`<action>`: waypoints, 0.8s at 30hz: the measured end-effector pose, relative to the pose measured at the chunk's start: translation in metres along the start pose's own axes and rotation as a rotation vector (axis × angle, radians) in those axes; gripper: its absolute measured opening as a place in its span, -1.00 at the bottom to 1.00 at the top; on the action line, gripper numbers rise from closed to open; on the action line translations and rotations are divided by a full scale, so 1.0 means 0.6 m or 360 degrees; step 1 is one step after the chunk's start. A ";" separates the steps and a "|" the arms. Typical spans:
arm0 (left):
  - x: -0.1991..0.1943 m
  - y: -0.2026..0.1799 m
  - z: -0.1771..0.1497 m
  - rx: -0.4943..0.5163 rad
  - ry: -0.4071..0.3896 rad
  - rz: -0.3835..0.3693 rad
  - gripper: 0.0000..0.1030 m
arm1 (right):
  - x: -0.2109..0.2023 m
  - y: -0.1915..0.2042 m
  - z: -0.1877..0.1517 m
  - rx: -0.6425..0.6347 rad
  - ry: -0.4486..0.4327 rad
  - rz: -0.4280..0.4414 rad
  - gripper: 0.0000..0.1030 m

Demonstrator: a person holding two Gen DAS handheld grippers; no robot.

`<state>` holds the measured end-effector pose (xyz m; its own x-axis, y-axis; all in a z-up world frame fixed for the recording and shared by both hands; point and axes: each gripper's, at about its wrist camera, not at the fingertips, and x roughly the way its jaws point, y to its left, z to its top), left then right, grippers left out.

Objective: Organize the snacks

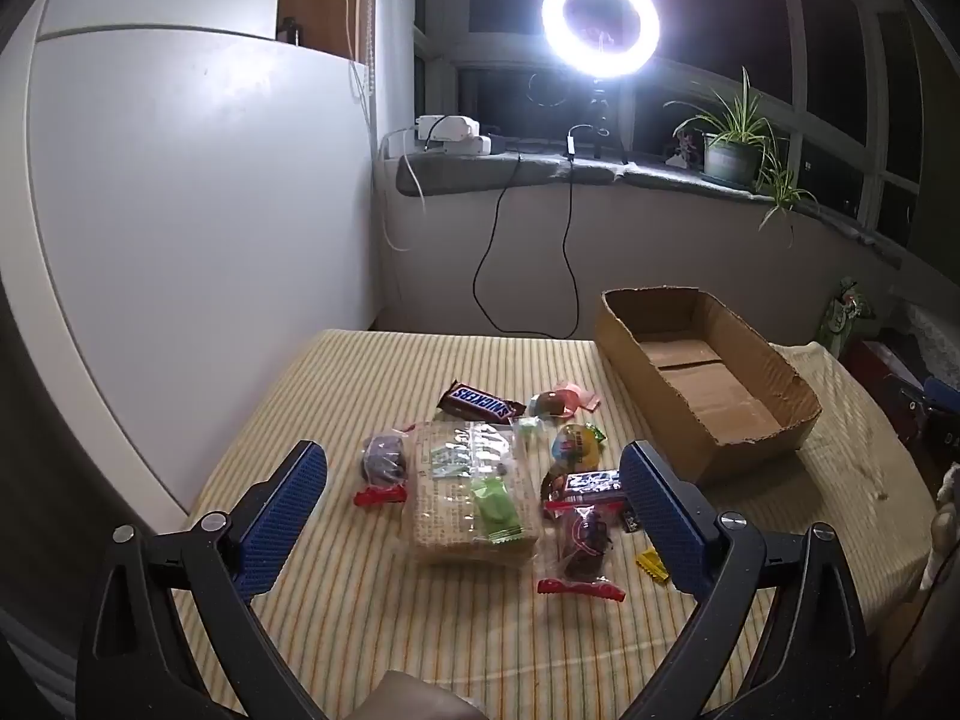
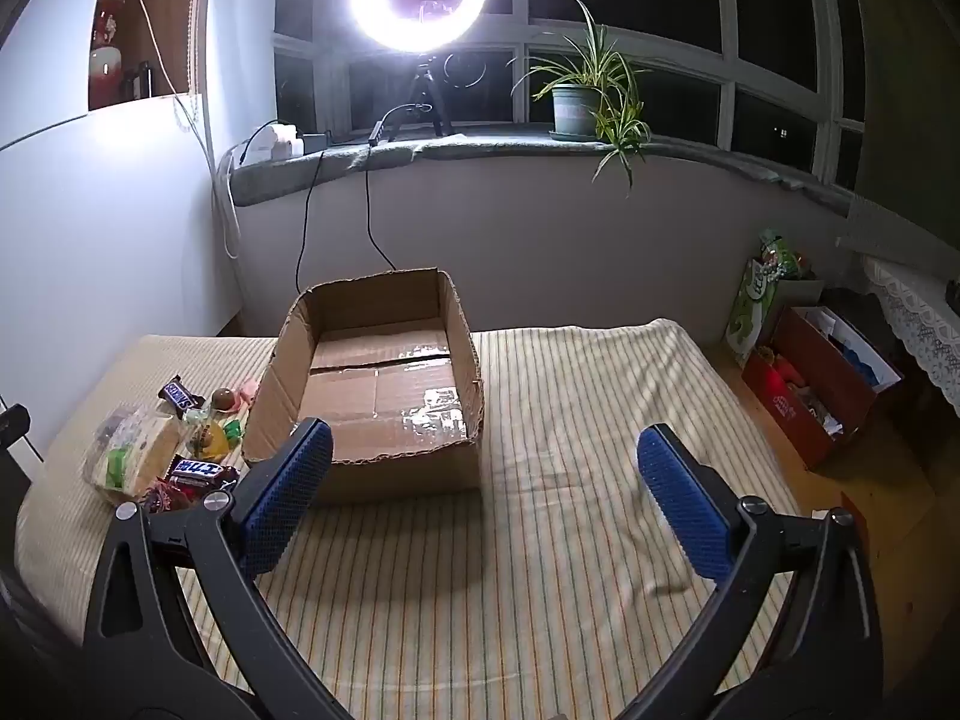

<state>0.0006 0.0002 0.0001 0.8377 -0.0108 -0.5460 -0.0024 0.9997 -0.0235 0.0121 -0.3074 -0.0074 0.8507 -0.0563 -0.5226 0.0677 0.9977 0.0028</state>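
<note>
Cardboard box (image 2: 366, 384) is sitting open and bare on the striped cloth (image 2: 570, 420). Snack pile (image 1: 492, 468) is lying just left of it, Snickers bar (image 1: 480, 402) at the back. Left gripper (image 1: 474, 498) and right gripper (image 2: 483, 492) are hovering, jaws wide, holding nothing.

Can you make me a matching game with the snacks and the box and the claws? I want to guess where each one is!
Things:
1. Snickers bar
2. cardboard box
3. big cracker pack
4. left claw

Places or states:
A. empty inside
B. at the far edge of the snack pile
C. open, holding nothing
D. middle of the pile, a green packet on top

Pairs: 1-B, 2-A, 3-D, 4-C
</note>
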 end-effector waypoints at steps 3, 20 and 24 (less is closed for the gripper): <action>0.003 0.000 0.002 0.0001 0.0003 -0.0015 0.91 | 0.001 0.002 -0.001 0.0010 0.0011 0.0012 1.00; 0.001 0.001 0.000 -0.0012 -0.0017 0.0019 0.91 | 0.006 0.010 -0.005 -0.0019 0.0001 0.0009 1.00; 0.005 0.001 -0.002 -0.0013 -0.0010 0.0015 0.91 | 0.005 0.011 -0.004 -0.0020 0.0002 0.0008 1.00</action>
<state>0.0027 0.0006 -0.0025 0.8412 -0.0011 -0.5407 -0.0149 0.9996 -0.0252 0.0142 -0.3006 -0.0110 0.8505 -0.0510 -0.5235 0.0566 0.9984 -0.0053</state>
